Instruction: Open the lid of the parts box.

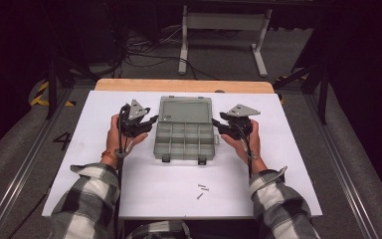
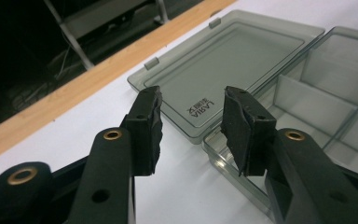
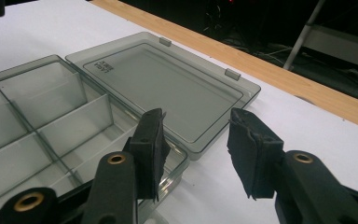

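Black foam pads stand parted and bare on both tools: the left hand-held gripper [image 2: 191,133] hangs part-open over the near left corner of the open box [image 1: 185,141], gripping nothing, and the right hand-held gripper [image 3: 198,156] hangs likewise part-open and unladen at the box's right end. Seen from the high view, the left hand-held gripper [image 1: 146,124] and right hand-held gripper [image 1: 220,127] flank the box, one at each short side, jaws pointing inward toward it. The box lies between them, its long axis running left to right across the white counter [image 1: 104,104], so each tool faces an end and neither is clearly the nearer.

The box is smoky translucent grey plastic, its tray cut by dividers into compartments that look bare. The lid [image 2: 223,65] is folded flat back on the counter beyond the tray, toward the wooden edge [image 1: 184,85], joined along the long hinge side, with two latch tabs on its far rim and a small printed mark near one corner. A few small screws [image 1: 202,189] lie loose on the counter nearer the person, well apart from the box and closer to the right arm; filling the tray would likely start there
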Action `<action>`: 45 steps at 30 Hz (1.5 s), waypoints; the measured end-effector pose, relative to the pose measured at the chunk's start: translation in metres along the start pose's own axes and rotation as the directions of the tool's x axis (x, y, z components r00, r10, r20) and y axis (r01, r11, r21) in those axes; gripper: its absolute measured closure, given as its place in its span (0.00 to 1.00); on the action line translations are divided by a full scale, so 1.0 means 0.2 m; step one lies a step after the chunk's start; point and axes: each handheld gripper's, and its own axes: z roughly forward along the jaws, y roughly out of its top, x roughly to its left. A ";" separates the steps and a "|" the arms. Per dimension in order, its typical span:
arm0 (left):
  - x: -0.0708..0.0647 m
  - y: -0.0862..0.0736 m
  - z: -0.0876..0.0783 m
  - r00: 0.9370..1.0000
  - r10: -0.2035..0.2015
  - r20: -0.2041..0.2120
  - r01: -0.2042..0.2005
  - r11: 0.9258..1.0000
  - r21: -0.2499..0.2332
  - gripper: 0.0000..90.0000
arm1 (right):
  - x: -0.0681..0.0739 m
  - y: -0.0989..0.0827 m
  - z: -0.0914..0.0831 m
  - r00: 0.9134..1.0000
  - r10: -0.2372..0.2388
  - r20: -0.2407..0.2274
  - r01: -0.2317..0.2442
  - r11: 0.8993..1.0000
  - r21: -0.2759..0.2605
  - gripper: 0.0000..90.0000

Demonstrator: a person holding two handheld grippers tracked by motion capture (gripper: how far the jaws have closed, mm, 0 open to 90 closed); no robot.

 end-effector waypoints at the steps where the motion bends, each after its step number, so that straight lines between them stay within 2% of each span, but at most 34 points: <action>1: -0.01 0.00 -0.01 1.000 0.001 0.002 -0.001 1.000 -0.011 0.64 | 0.00 0.00 -0.01 1.000 -0.005 -0.002 0.005 1.000 -0.004 0.62; 8: -0.05 0.00 -0.09 0.999 0.039 0.022 -0.037 0.998 -0.059 0.60 | 0.00 -0.01 -0.07 1.000 -0.001 -0.010 0.001 1.000 -0.027 0.59; 15: -0.07 -0.01 -0.15 0.998 0.049 0.033 -0.046 0.994 -0.095 0.56 | 0.01 -0.02 -0.14 0.999 -0.051 -0.005 0.050 0.998 -0.037 0.57; 17: -0.08 -0.02 -0.17 0.998 0.043 0.041 -0.038 0.994 -0.102 0.54 | 0.02 -0.03 -0.16 0.998 -0.058 -0.008 0.058 0.997 -0.044 0.56; 22: -0.09 -0.02 -0.21 0.997 0.063 0.043 -0.058 0.991 -0.124 0.49 | 0.03 -0.04 -0.20 0.997 -0.075 -0.017 0.074 0.996 -0.055 0.54; 23: -0.10 -0.03 -0.23 0.996 0.064 0.055 -0.056 0.989 -0.136 0.48 | 0.04 -0.04 -0.21 0.997 -0.077 -0.022 0.076 0.996 -0.056 0.53; 27: -0.12 -0.04 -0.26 0.995 0.084 0.055 -0.076 0.987 -0.140 0.44 | 0.05 -0.05 -0.24 0.996 -0.087 -0.025 0.085 0.994 -0.063 0.52; 29: -0.12 -0.06 -0.27 0.995 0.082 0.062 -0.073 0.987 -0.143 0.43 | 0.05 -0.06 -0.25 0.996 -0.087 -0.031 0.085 0.994 -0.064 0.51; 31: -0.13 -0.07 -0.28 0.996 0.080 0.045 -0.073 0.987 -0.142 0.40 | 0.06 -0.06 -0.26 0.995 -0.089 -0.034 0.087 0.994 -0.066 0.51; 36: -0.14 -0.09 -0.32 0.994 0.096 0.051 -0.087 0.983 -0.159 0.36 | 0.06 -0.08 -0.29 0.995 -0.094 -0.041 0.090 0.993 -0.073 0.50; 42: -0.15 -0.12 -0.35 0.995 0.089 0.044 -0.081 0.983 -0.162 0.29 | 0.07 -0.10 -0.32 0.994 -0.099 -0.049 0.095 0.993 -0.073 0.47; 45: -0.17 -0.14 -0.38 0.993 0.113 0.041 -0.105 0.981 -0.164 0.27 | 0.08 -0.11 -0.34 0.993 -0.108 -0.052 0.104 0.992 -0.067 0.44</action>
